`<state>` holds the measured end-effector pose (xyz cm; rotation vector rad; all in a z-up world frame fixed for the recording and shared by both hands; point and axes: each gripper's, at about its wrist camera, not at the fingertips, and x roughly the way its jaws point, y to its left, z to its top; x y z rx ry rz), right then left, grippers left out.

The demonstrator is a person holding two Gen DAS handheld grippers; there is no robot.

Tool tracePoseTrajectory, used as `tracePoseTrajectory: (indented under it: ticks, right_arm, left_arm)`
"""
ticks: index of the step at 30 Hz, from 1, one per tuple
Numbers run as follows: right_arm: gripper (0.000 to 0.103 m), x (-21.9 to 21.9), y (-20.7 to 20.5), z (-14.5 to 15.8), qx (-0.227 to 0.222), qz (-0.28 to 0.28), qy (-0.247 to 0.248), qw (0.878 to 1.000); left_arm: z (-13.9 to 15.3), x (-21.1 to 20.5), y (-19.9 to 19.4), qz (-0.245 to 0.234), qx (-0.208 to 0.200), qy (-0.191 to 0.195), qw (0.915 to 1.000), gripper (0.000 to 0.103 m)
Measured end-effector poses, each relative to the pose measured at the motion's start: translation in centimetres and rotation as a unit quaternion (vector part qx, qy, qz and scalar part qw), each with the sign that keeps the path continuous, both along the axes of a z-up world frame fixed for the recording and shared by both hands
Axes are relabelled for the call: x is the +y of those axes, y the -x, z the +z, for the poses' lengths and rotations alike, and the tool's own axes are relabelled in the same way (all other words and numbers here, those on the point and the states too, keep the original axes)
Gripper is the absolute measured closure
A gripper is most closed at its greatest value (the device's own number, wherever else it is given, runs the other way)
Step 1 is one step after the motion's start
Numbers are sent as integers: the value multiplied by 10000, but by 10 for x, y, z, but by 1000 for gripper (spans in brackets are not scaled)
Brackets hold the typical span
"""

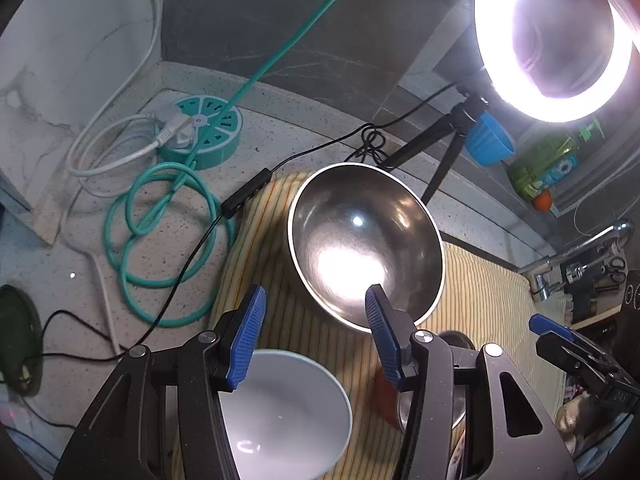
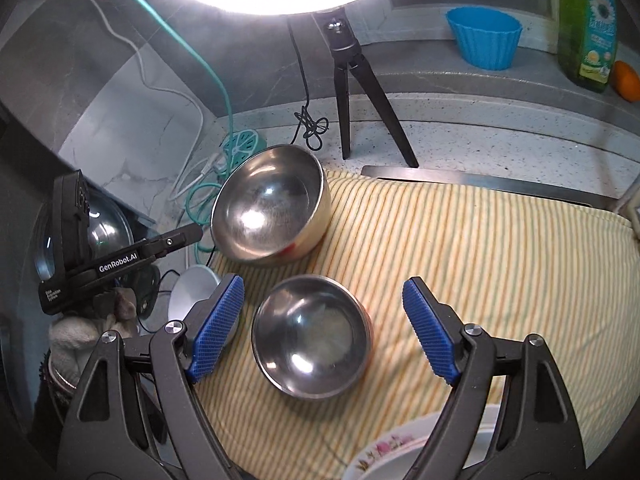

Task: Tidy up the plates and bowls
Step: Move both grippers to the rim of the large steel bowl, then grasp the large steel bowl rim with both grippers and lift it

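A large steel bowl (image 1: 366,246) (image 2: 272,210) sits tilted on the striped yellow cloth (image 1: 480,292) (image 2: 460,264). My left gripper (image 1: 316,332) is open; its right finger reaches the bowl's near rim. A white bowl (image 1: 288,412) (image 2: 192,292) lies below the left gripper. A smaller steel bowl (image 2: 312,334) sits on the cloth between my open right gripper's fingers (image 2: 324,328). A floral plate (image 2: 400,456) shows at the bottom of the right wrist view. The left gripper (image 2: 172,240) also appears there, beside the large bowl.
A ring light (image 1: 556,40) on a black tripod (image 2: 352,92) stands behind the cloth. A teal power strip (image 1: 204,132) with coiled cables (image 1: 160,240) lies left. A blue cup (image 2: 484,36), a green soap bottle (image 2: 588,24) and an orange (image 2: 628,80) sit on the ledge. A tap (image 1: 576,252) is right.
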<state>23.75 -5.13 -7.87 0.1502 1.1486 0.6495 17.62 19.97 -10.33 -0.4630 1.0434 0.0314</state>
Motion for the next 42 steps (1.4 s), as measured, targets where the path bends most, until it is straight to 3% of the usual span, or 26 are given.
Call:
tracePoseTrajectory:
  ticks: [11, 15, 19, 21, 25, 27, 30, 42]
  right_arm:
    - [20, 31, -50, -32, 462, -122, -118, 9988]
    - [39, 44, -61, -45, 699, -79, -88, 9975]
    - [46, 58, -68, -54, 745, -32, 55, 9972]
    - [56, 63, -72, -59, 789, 0, 139, 9968]
    - [65, 69, -77, -66, 862, 37, 235, 9960]
    - [78, 71, -79, -69, 922, 67, 230, 9955]
    - [87, 74, -79, -70, 932, 130, 220, 9953]
    - [87, 73, -65, -53, 742, 135, 228, 9969]
  left_arm:
    - [-23, 20, -34, 102, 255, 341, 9990, 56]
    - [-31, 24, -43, 112, 358, 496, 9981, 64]
    - [-37, 27, -48, 105, 427, 570, 9974, 72]
    - [-39, 27, -49, 68, 453, 560, 9974, 74]
    - [-42, 27, -51, 41, 487, 596, 9970, 80]
    - [-43, 26, -52, 25, 500, 616, 9968, 83]
    - [-44, 24, -55, 7, 507, 579, 9970, 84]
    - [-34, 17, -49, 12, 445, 489, 9978, 84]
